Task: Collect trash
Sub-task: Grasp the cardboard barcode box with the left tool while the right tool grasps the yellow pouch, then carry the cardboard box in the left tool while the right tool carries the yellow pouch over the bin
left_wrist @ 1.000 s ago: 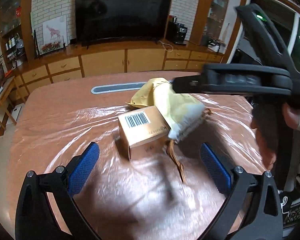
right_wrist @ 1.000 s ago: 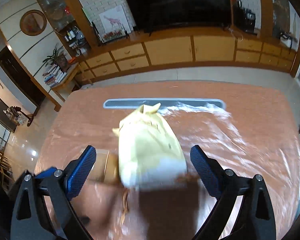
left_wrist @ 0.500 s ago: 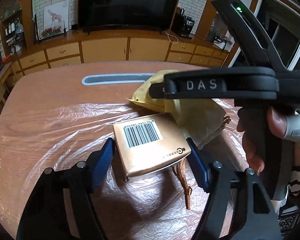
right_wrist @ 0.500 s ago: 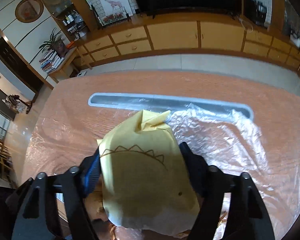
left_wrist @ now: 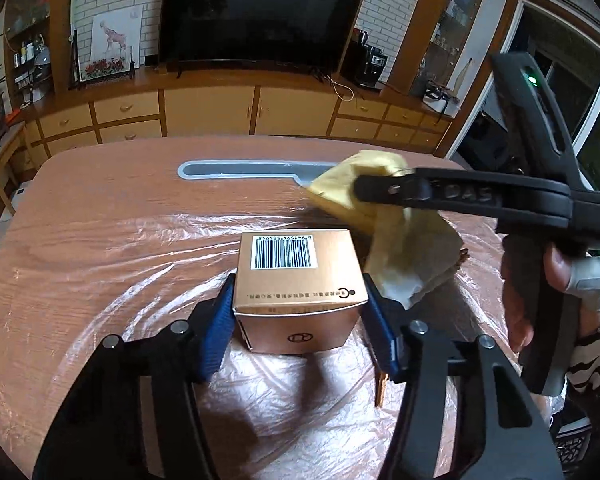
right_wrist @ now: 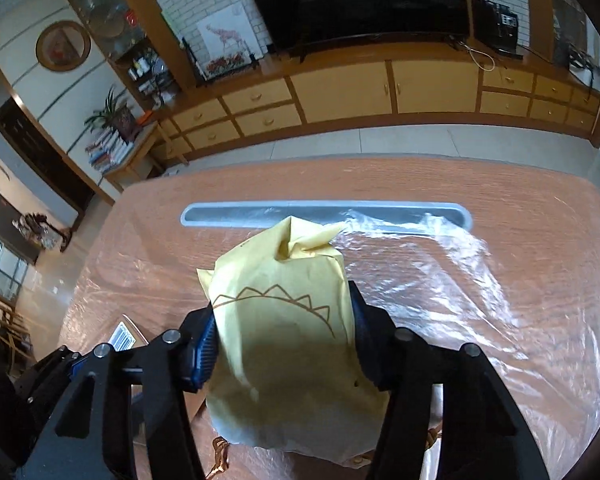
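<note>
Left gripper [left_wrist: 298, 322] jaws closing on the box [left_wrist: 298, 280] mid-worktop [left_wrist: 112, 208], right gripper [right_wrist: 282, 350] jaws closing on the soft bag [right_wrist: 284, 344] just right: bag may crumple and slip, box may pivot.

- The yellow paper bag [right_wrist: 284, 344] hides its own underside, and the brown cord [right_wrist: 219, 458] beneath it mostly.
- The box [left_wrist: 296, 280] is mostly hidden in the right wrist view.
</note>
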Motion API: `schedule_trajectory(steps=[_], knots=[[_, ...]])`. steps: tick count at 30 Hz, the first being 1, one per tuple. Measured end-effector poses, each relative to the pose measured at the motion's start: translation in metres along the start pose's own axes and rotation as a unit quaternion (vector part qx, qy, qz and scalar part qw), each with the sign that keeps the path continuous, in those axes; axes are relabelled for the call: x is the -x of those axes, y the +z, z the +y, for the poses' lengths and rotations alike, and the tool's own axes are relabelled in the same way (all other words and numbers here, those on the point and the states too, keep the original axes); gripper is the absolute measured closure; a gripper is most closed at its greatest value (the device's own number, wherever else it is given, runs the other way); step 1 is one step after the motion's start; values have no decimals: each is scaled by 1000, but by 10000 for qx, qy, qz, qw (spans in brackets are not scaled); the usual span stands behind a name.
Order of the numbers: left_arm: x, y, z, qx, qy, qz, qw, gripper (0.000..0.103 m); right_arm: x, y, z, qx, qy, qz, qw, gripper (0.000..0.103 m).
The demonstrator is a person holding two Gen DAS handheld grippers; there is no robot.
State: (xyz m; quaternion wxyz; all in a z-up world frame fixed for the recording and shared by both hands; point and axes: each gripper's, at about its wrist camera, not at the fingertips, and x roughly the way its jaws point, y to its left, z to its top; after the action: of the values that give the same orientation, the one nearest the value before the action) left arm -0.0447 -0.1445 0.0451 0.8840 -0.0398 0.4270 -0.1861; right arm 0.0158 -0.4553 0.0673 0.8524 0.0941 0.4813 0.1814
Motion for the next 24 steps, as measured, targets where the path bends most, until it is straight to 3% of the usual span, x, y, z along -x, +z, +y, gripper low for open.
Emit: schedule_trajectory(steps=[6,24], knots=[[15,-4,5,21,-82,-67,9999,44,22,-16,1,104,31,-51,9999,49],[67,-31,-13,-607,-248,-185,9977,44,95,-92,12,-70,330,-273,9991,50]])
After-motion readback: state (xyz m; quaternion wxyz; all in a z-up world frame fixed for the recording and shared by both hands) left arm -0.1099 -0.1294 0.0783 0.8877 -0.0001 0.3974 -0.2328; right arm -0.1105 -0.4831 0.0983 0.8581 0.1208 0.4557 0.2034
